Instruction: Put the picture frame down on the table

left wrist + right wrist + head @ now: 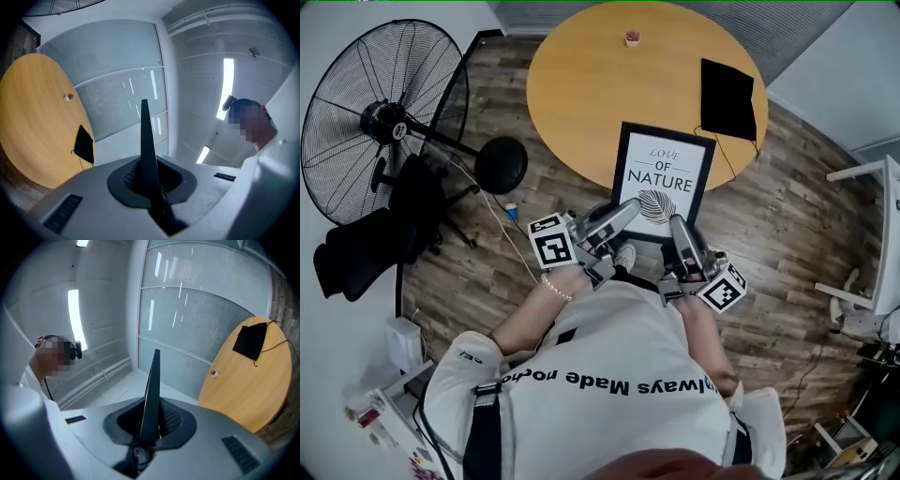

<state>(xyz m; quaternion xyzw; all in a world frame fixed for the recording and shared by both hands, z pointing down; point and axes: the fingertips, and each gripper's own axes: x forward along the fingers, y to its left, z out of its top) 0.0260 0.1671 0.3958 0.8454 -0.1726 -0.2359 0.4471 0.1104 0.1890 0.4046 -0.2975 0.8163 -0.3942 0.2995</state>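
Note:
I hold a black picture frame (pixel 664 183) with a white print that reads "LOVE OF NATURE". It hangs in front of me, its far edge over the near rim of the round wooden table (pixel 609 84). My left gripper (pixel 630 208) is shut on the frame's lower left edge. My right gripper (pixel 678 225) is shut on its lower right edge. The left gripper view shows the frame (pixel 146 150) edge-on, rising out of the pads of the left gripper (pixel 151 190). The right gripper view shows the frame (pixel 152 390) as a thin dark blade clamped by the right gripper (pixel 146 430).
A black pouch (pixel 727 98) with a cord lies on the table's right side. A small red and white object (pixel 632 38) sits near its far edge. A floor fan (pixel 384 117), a black stool (pixel 501 164) and a dark chair (pixel 366 246) stand at the left. White furniture (pixel 874 253) stands at the right.

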